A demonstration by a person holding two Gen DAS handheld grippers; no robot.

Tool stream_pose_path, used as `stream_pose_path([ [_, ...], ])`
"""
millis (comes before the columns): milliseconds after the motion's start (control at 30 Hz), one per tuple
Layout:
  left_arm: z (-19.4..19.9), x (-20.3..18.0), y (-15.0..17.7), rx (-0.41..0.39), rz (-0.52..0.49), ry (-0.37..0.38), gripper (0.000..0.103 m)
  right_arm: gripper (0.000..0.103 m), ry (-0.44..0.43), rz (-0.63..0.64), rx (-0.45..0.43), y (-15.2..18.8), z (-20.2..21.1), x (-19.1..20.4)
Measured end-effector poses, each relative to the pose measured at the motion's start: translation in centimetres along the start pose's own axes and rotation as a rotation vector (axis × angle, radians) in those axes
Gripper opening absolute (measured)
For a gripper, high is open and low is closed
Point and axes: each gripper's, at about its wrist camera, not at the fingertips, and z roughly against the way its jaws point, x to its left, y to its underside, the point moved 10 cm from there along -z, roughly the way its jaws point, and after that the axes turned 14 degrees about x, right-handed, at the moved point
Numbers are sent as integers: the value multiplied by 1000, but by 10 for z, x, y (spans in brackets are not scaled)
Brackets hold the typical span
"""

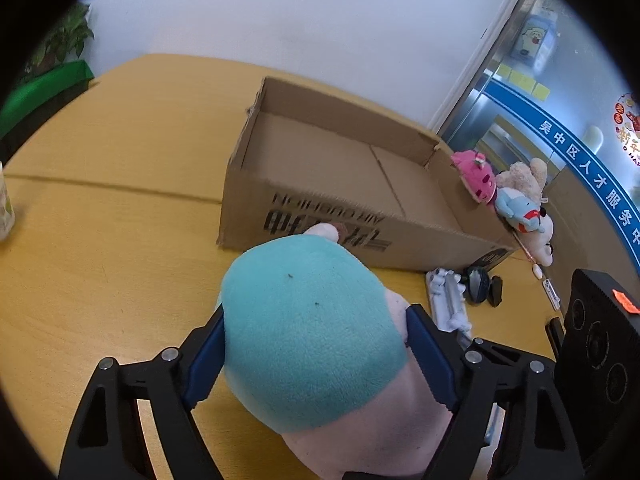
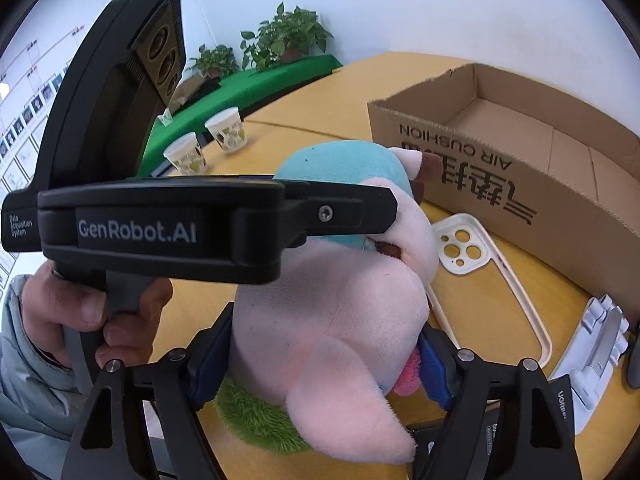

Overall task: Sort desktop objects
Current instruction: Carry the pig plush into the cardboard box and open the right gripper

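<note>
Before the cardboard box [image 1: 360, 184], plush toy [image 1: 312, 344].

A pink plush toy [image 2: 340, 300] with a teal cap sits low at about 6 o'clock, off the yellow tabletop, it seems. The open cardboard box [image 1: 320, 216] (print upside down) lies at 1 o'clock, just beyond it.

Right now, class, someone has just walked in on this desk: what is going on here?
A person is holding a plush toy with both handheld grippers. The left gripper clamps its teal head, and the right gripper grips its pink body. The open cardboard box just beyond looks empty inside. A phone case and a white stand lie on the wooden table, and more plush toys sit beside the box.
</note>
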Motion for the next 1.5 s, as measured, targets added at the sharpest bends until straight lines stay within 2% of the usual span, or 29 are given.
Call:
stream_pose_path([
  [67,16,-14,-18,-39,-35,0,83,78,-9,-5,-39,-12,17,0],
  [133,33,-29,-43,-82,-77,2,83,78,17,7,-86,-27,40,-3],
  [233,63,-58,-88,-161,-164,11,79,78,57,19,-165,-54,85,-14],
  [400,107,-108,-175,-277,-302,18,79,78,120,31,-298,-108,169,-43],
  [567,139,-147,-244,-376,-399,4,79,78,155,29,-411,-158,240,-69],
  [733,131,-146,-299,-375,-402,40,79,78,172,23,-452,-203,269,-98],
  [867,96,-123,-330,-333,-366,29,79,78,155,-8,-434,-233,253,-127],
  [933,72,-106,-342,-303,-352,15,79,78,132,-31,-408,-247,232,-143],
  [1033,27,-76,-352,-230,-313,26,79,78,103,-66,-362,-256,196,-163],
  [1100,-11,-51,-355,-164,-272,37,79,78,78,-102,-322,-259,171,-193],
  [1367,-139,19,-340,79,-147,54,79,78,-10,-265,-125,-246,38,-255],
  [1500,-154,17,-333,93,-184,48,78,78,9,-328,-55,-227,-5,-269],
])
